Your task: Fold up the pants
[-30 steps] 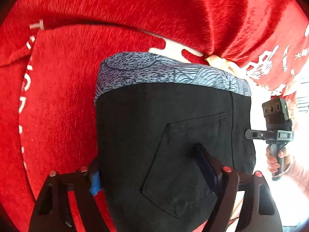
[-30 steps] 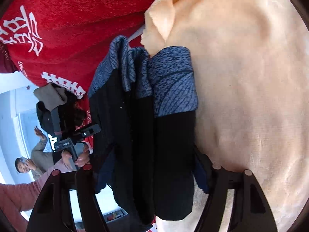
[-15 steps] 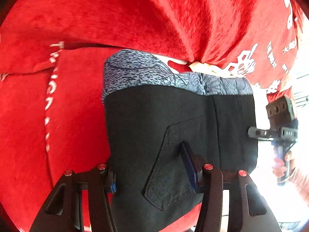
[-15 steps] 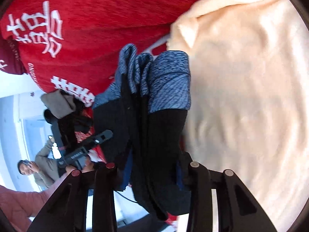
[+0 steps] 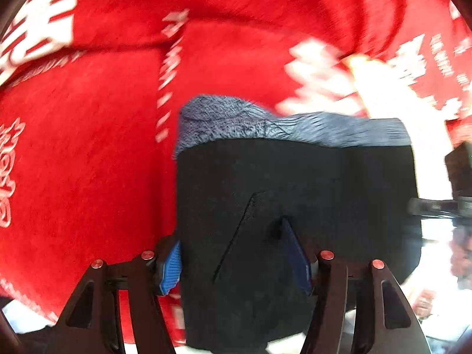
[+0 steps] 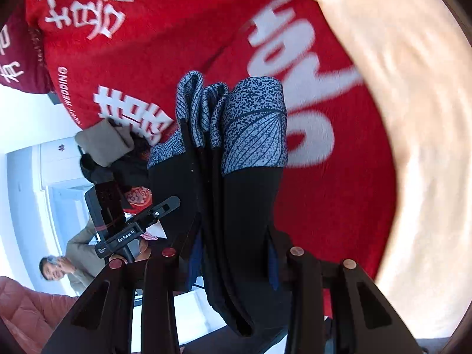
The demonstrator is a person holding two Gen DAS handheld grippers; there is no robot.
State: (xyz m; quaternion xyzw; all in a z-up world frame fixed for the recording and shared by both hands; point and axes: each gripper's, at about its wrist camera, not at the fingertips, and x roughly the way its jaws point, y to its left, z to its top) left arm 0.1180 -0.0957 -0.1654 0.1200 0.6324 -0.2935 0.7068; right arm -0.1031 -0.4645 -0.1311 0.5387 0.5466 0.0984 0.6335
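pants [image 5: 295, 194] carried off the cream blanket [image 6: 413, 118] | now over red cover [image 6: 339, 191] | left gripper [image 5: 236, 253] opening

"GenRobot.AI" is printed in small white letters on the black handheld gripper device [image 6: 134, 230] seen at the left of the right wrist view. On the red woven blanket [image 6: 165, 44], "WEDDING" is read in white capitals along one edge, beside large white Chinese characters too distorted to be made out. A white cursive word on it in the left wrist view cannot be deciphered.
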